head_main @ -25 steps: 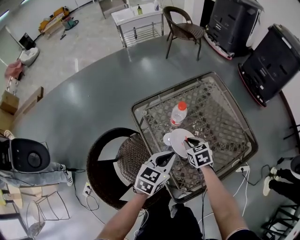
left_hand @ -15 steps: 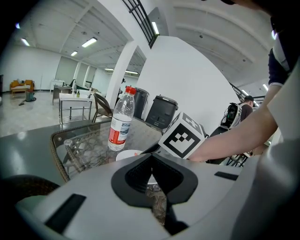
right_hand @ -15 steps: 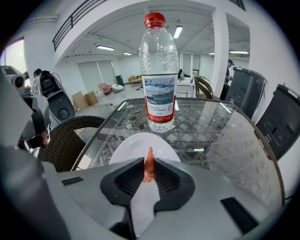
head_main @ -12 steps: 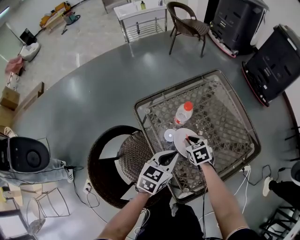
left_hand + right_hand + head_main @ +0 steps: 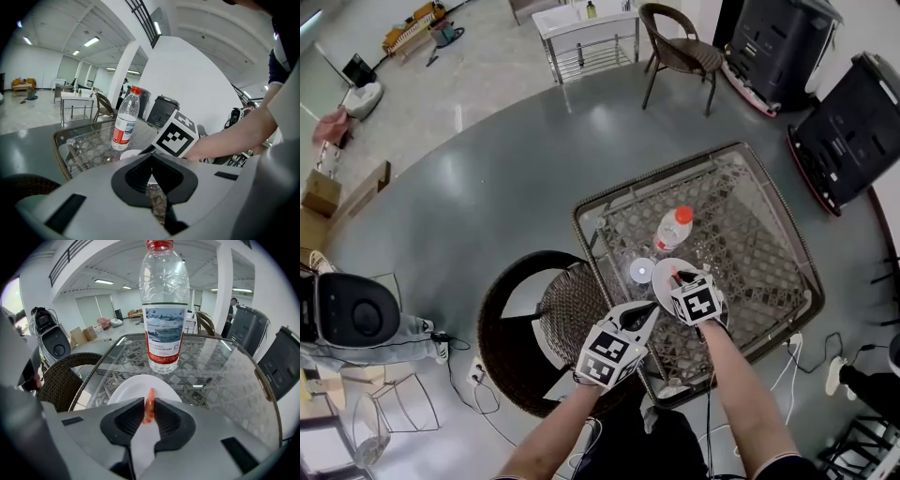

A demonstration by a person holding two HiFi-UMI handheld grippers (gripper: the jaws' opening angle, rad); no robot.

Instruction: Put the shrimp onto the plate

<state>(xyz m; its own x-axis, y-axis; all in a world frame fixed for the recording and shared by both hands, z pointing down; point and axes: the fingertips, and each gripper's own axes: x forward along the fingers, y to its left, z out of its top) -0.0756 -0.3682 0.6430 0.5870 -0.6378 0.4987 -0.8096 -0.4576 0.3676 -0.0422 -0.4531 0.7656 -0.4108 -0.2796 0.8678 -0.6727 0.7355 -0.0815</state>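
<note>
An orange shrimp [image 5: 149, 409] stands upright, pinched between the jaws of my right gripper [image 5: 149, 405]. It hangs just above the near part of a white plate [image 5: 136, 386] on the glass table. In the head view the right gripper [image 5: 679, 278] reaches over the plate [image 5: 660, 272] from its near side. My left gripper [image 5: 647, 315] hovers at the table's near-left edge, pointing toward the plate, jaws together and empty. Along the left gripper [image 5: 151, 160], the plate's rim [image 5: 130, 153] shows low beside the right gripper's marker cube [image 5: 177, 133].
A clear water bottle [image 5: 164, 310] with a red cap stands just behind the plate, also seen as the bottle [image 5: 673, 228] in the head view. A small round glass piece [image 5: 641, 270] lies left of the plate. A wicker chair [image 5: 546, 328] sits under my left arm by the wicker-framed table [image 5: 787, 253].
Both grippers have barely moved relative to the plate. The right gripper still holds the shrimp over it. Only the head view has shifted slightly.
</note>
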